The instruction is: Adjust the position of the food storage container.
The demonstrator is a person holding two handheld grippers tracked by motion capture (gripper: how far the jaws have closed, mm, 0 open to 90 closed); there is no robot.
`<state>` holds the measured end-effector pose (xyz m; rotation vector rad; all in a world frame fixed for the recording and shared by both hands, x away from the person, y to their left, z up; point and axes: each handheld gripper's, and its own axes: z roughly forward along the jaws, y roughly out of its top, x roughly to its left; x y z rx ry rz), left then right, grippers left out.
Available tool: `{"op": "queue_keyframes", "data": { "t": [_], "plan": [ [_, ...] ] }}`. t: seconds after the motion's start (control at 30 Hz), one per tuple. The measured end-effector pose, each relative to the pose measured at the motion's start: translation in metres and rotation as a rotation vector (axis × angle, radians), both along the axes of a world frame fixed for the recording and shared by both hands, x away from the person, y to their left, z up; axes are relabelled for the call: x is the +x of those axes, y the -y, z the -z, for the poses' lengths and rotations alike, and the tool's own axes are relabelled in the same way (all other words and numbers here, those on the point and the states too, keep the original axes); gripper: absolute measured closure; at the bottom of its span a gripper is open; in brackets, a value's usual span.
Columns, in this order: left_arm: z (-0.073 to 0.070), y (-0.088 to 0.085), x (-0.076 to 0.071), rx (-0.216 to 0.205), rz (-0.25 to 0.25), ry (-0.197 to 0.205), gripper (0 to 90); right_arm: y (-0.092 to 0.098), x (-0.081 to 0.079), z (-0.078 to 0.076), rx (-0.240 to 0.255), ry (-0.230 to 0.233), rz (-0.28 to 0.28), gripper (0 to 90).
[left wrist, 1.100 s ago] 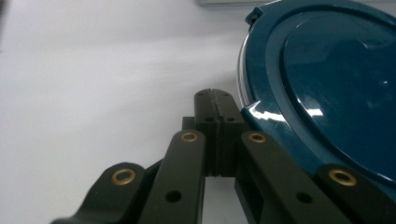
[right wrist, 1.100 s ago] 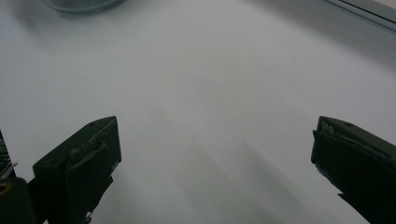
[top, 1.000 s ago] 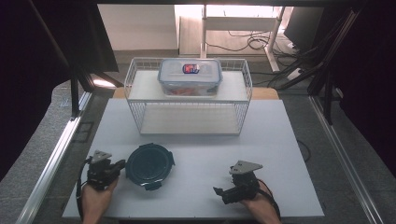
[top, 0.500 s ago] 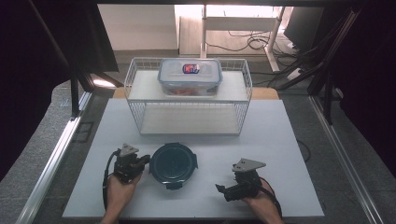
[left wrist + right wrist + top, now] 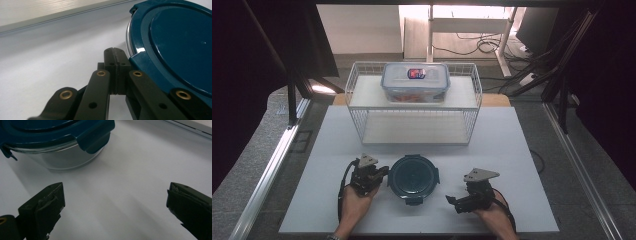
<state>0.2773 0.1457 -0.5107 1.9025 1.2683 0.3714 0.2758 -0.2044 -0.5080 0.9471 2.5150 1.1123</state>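
Observation:
A round glass container (image 5: 413, 177) with a dark teal clip lid (image 5: 175, 40) sits on the white table near its front middle. My left gripper (image 5: 384, 171) is shut with nothing between its jaws. Its closed tips (image 5: 115, 53) rest against the left side of the lid, at one of its clips. My right gripper (image 5: 451, 200) lies to the right of the container, points left toward it and is open. In the right gripper view the glass bowl (image 5: 57, 157) stands beyond the wide-apart jaws of the right gripper (image 5: 115, 205), apart from them.
A white wire rack (image 5: 354, 95) stands at the back of the table, with a rectangular clear lidded box (image 5: 414, 80) on its top shelf. The white table top (image 5: 522, 150) stretches to the right. Metal frame rails run along both sides.
My left gripper has moved to the right along the table front, and the round container has slid right with it. The right gripper has stayed where it was.

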Motion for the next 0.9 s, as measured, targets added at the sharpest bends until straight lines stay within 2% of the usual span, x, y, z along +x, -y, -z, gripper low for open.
{"op": "queue_keyframes", "data": {
  "t": [0.1, 0.23, 0.27, 0.3, 0.33, 0.43, 0.6, 0.8, 0.83, 0.9],
  "plan": [
    [0.001, 0.004, 0.002, -0.010, 0.015, 0.004, 90.0, 0.000, 0.001, 0.001, -0.004, -0.002, -0.002, 1.6],
    [0.001, 0.001, 0.004, -0.007, 0.062, -0.007, 90.0, 0.001, 0.000, 0.001, -0.008, 0.002, 0.000, 1.6],
    [0.001, -0.001, 0.004, 0.001, 0.078, 0.000, 90.0, 0.002, 0.000, 0.000, -0.009, 0.006, 0.000, 1.6],
    [0.000, -0.002, 0.003, 0.016, 0.066, 0.009, 87.3, 0.003, 0.000, 0.000, -0.009, 0.011, 0.002, 1.6],
    [-0.002, -0.004, 0.003, 0.032, 0.063, 0.022, 79.4, 0.004, 0.000, -0.001, -0.006, 0.012, 0.006, 1.6],
    [-0.009, -0.015, -0.004, 0.044, 0.067, 0.061, 66.8, 0.009, 0.001, -0.002, 0.007, 0.014, 0.016, 1.6],
    [-0.014, -0.032, -0.020, 0.045, 0.117, 0.093, 36.1, 0.013, 0.002, -0.003, 0.030, 0.022, 0.025, 1.7],
    [-0.013, -0.051, -0.034, -0.036, 0.143, 0.086, 11.0, 0.012, 0.001, -0.004, 0.055, 0.032, 0.012, 1.7],
    [-0.012, -0.053, -0.036, -0.039, 0.144, 0.086, 6.4, 0.012, 0.001, -0.005, 0.061, 0.033, 0.009, 1.6],
    [-0.008, -0.055, -0.040, -0.022, 0.139, 0.102, 3.6, 0.013, 0.001, -0.005, 0.070, 0.033, 0.007, 1.6]
  ]
}}
